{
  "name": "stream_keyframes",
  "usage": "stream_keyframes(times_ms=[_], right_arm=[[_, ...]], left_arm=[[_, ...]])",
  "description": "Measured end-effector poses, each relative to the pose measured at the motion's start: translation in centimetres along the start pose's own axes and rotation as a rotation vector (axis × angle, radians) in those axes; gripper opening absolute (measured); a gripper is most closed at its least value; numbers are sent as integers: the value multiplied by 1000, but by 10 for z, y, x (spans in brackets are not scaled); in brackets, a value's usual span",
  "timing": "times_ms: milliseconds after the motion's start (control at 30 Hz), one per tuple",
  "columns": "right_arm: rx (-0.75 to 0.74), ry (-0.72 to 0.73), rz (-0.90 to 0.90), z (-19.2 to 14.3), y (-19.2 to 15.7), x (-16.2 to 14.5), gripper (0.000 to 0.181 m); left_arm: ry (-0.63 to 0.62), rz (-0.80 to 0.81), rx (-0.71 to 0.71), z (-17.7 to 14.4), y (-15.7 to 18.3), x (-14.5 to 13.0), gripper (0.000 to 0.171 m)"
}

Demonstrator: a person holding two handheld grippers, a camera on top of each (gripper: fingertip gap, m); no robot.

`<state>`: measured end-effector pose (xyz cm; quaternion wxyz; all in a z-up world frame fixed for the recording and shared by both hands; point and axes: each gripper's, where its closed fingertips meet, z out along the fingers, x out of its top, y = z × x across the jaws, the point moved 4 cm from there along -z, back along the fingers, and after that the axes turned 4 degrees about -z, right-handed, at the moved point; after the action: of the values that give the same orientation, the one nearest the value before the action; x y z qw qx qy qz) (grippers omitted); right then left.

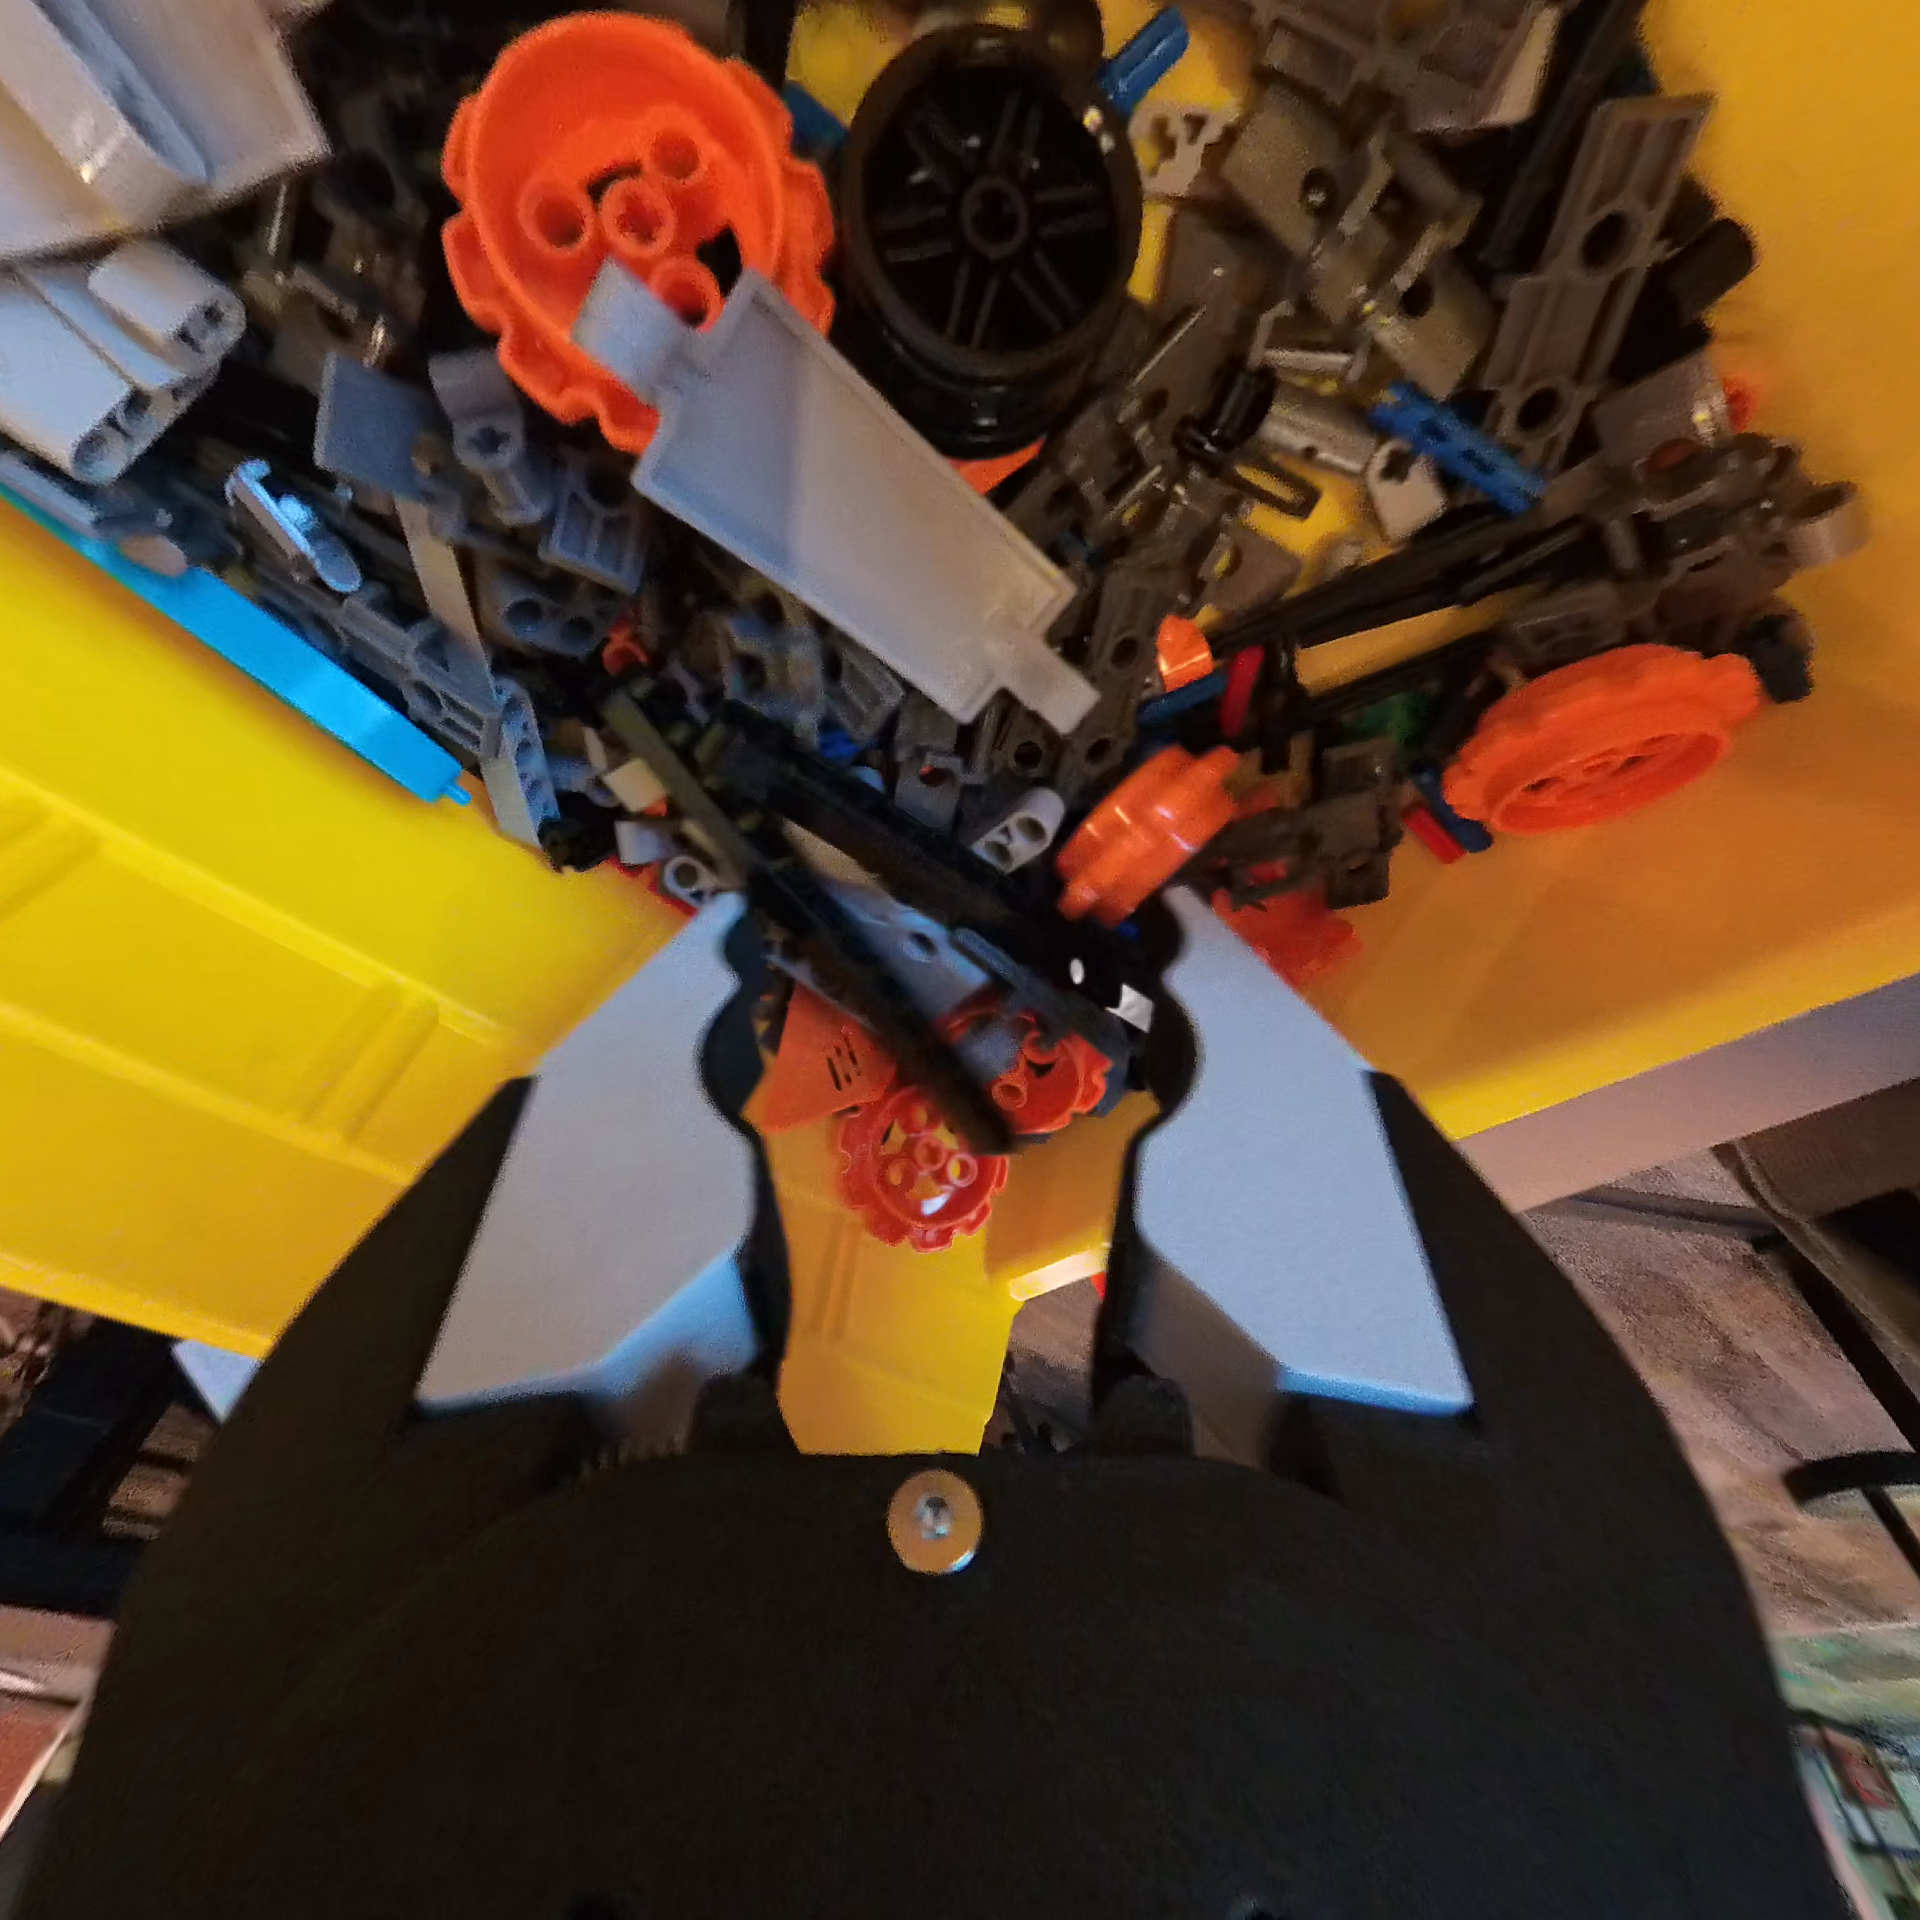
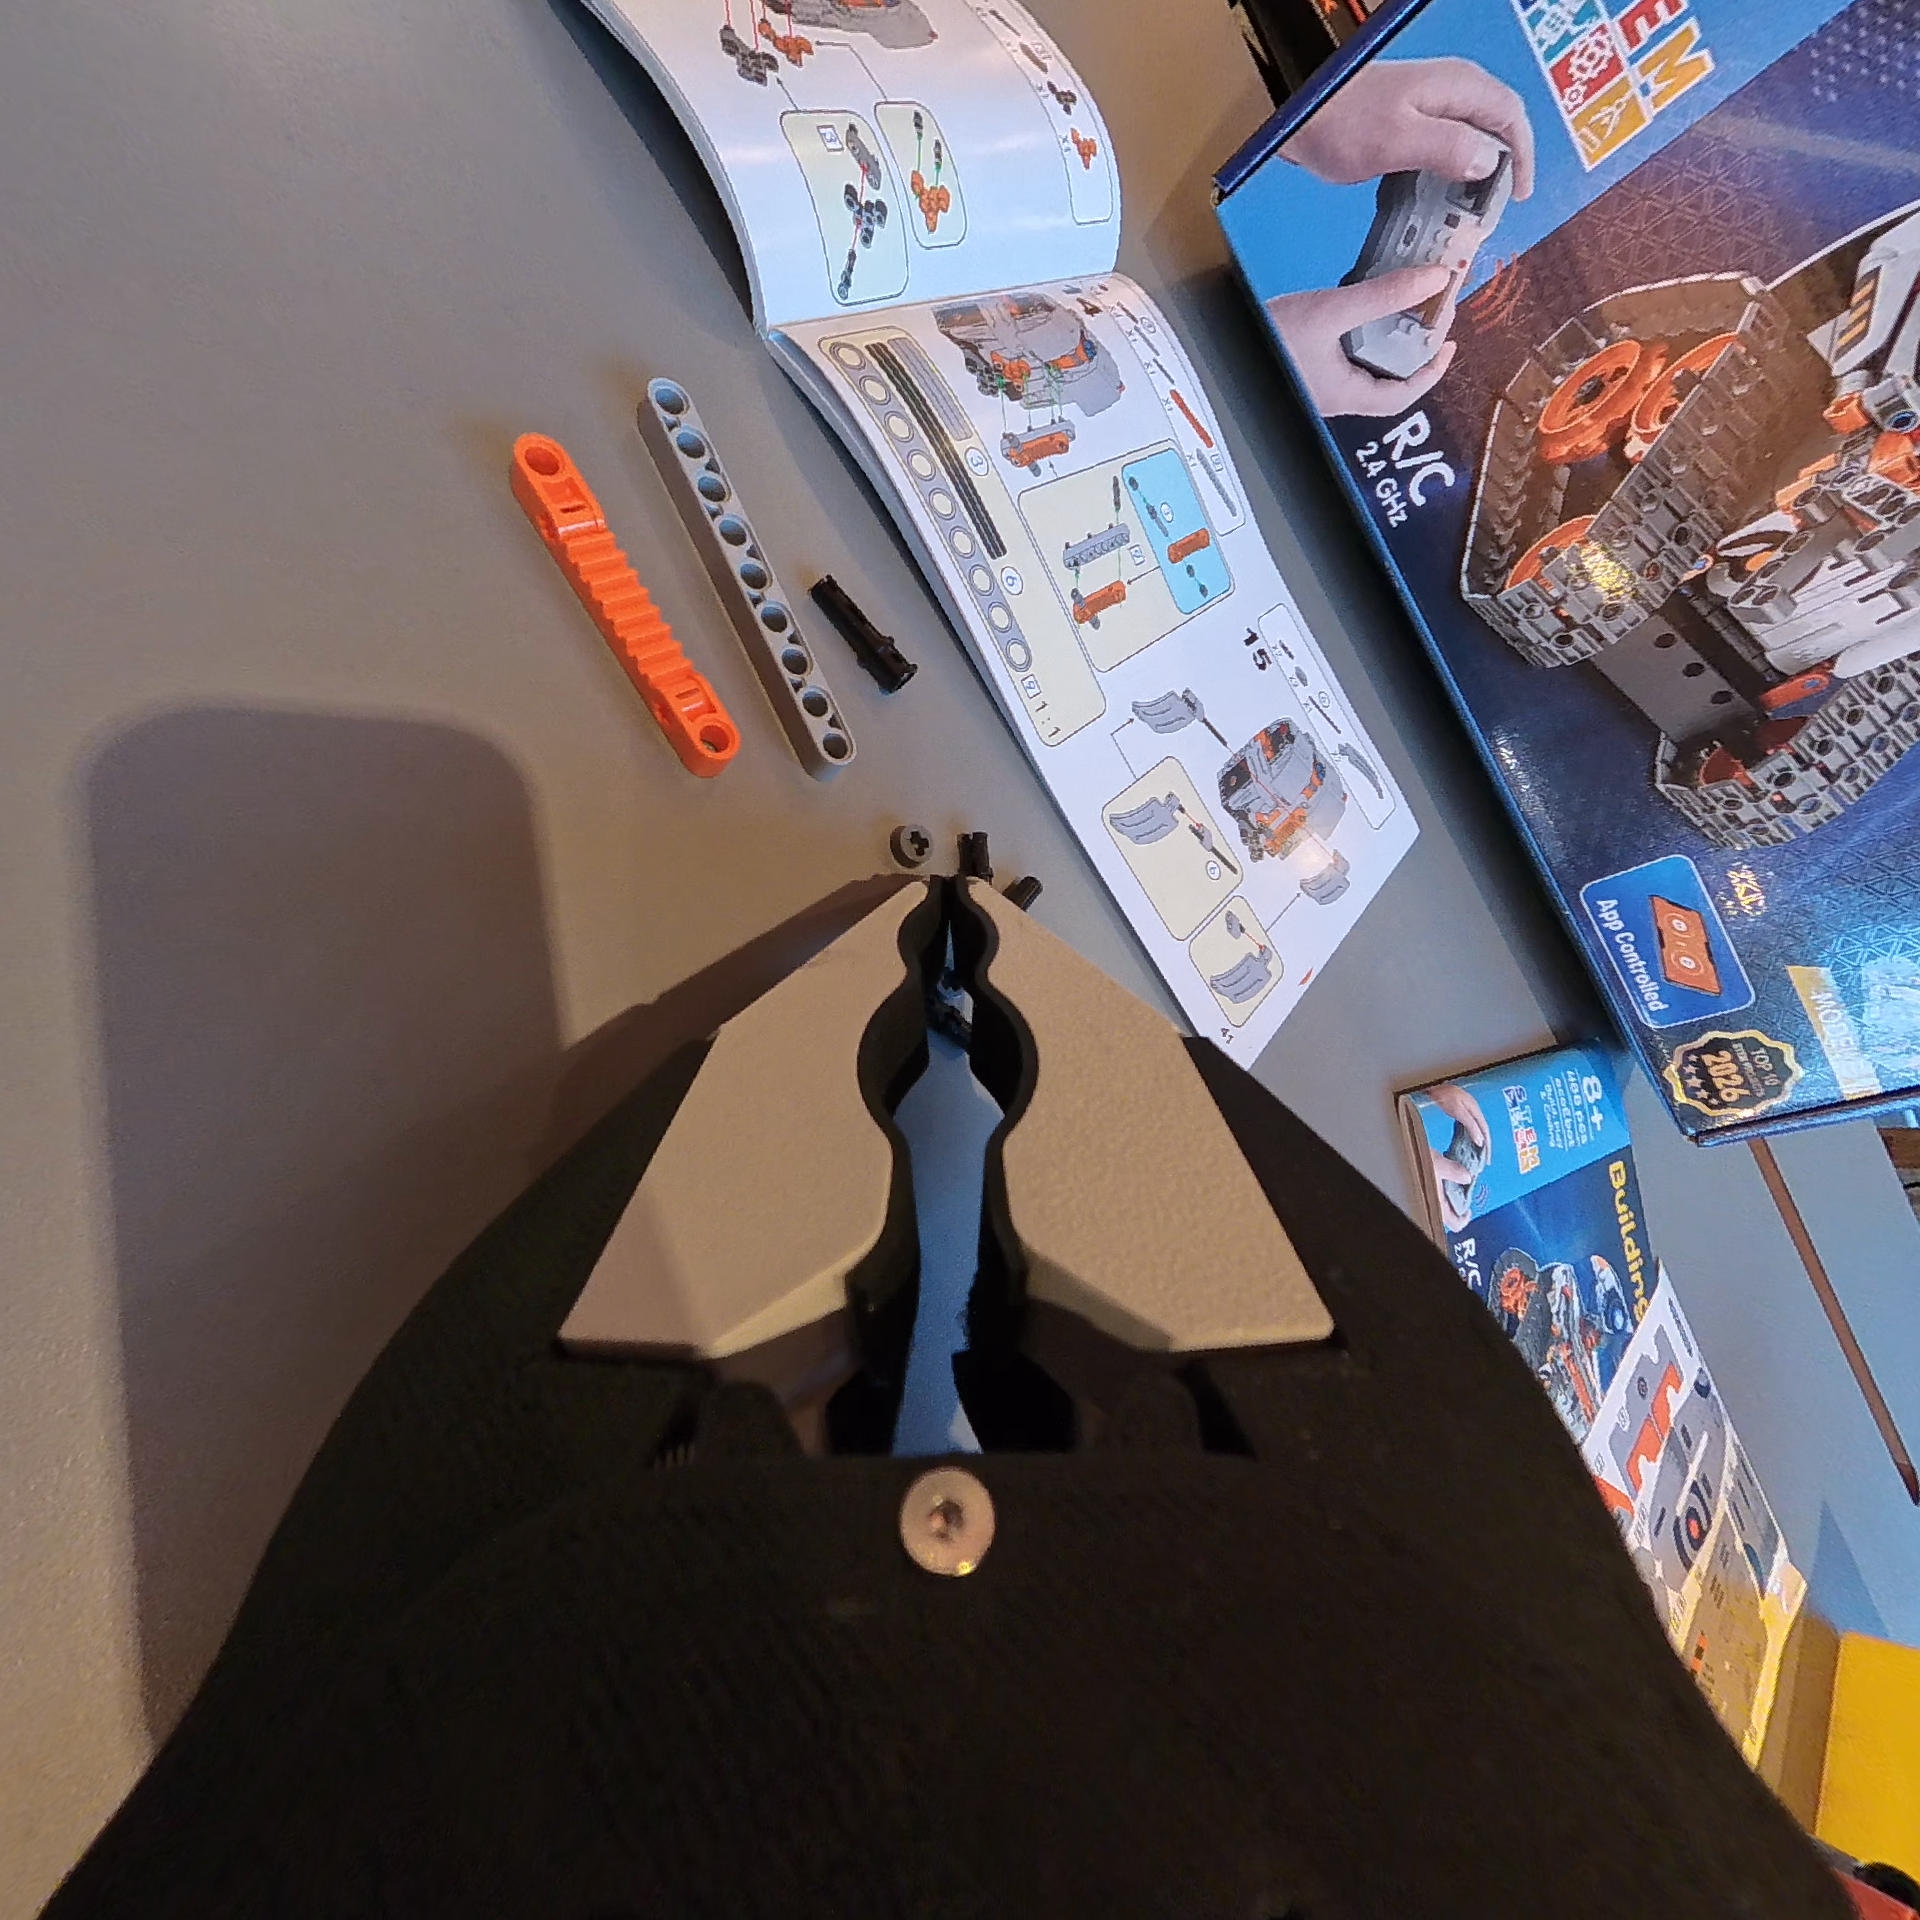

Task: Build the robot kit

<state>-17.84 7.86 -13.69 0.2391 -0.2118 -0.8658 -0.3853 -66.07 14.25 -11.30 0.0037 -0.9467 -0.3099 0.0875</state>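
Left wrist view: our left hand-held gripper (image 1: 951, 935) gapes wide over the yellow plastic bin (image 1: 260, 997) heaped with grey, black and orange building pieces (image 1: 852, 499). Our right hand-held gripper (image 2: 948, 885) is pinched nearly closed; whether it grips anything we cannot tell, beside a small black connector pin (image 2: 975, 854) on the grey table (image 2: 260, 364), sorted near the orange toothed rack (image 2: 623, 608).

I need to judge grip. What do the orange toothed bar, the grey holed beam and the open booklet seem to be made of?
Orange toothed bar: likely hard moulded plastic, smooth with a slight sheen, crisp ridges. Grey holed beam: same look, evenly moulded holes. Open booklet: thin printed paper, semi-gloss; its pages curve up at the spine.
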Motion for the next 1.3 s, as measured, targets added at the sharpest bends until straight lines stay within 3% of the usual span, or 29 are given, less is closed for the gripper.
stream_keyframes(times_ms=[67, 233, 333, 700, 733, 767, 900, 1067, 1233, 1300], right_arm=[[-1, -1, -4, 0, 0, 0, 0], [1, 0, -2, 0, 0, 0, 0], [-1, -1, -4, 0, 0, 0, 0], [5, 4, 10, 0, 0, 0, 0], [6, 5, 11, 0, 0, 0, 0], [6, 5, 13, 0, 0, 0, 0], [7, 5, 14, 0, 1, 0, 0], [7, 4, 16, 0, 1, 0, 0], [5, 3, 14, 1, 1, 0, 0], [5, 3, 14, 1, 1, 0, 0]], left_arm=[[19, 8, -25, -2, 3, 4, 49], [-35, 50, -5, -4, 5, 9, 40], [4, 50, -32, -16, 0, 21, 13], [293, 30, -59, -48, -36, 80, 16], [287, 22, -76, -48, -35, 79, 41], [252, 15, -89, -47, -34, 74, 51], [96, -14, -125, -43, -34, 34, 43], [-100, -97, -191, -20, -16, -7, 59], [-94, -56, -220, 2, 11, 6, 60], [-63, -23, -182, 6, 13, 17, 40]])
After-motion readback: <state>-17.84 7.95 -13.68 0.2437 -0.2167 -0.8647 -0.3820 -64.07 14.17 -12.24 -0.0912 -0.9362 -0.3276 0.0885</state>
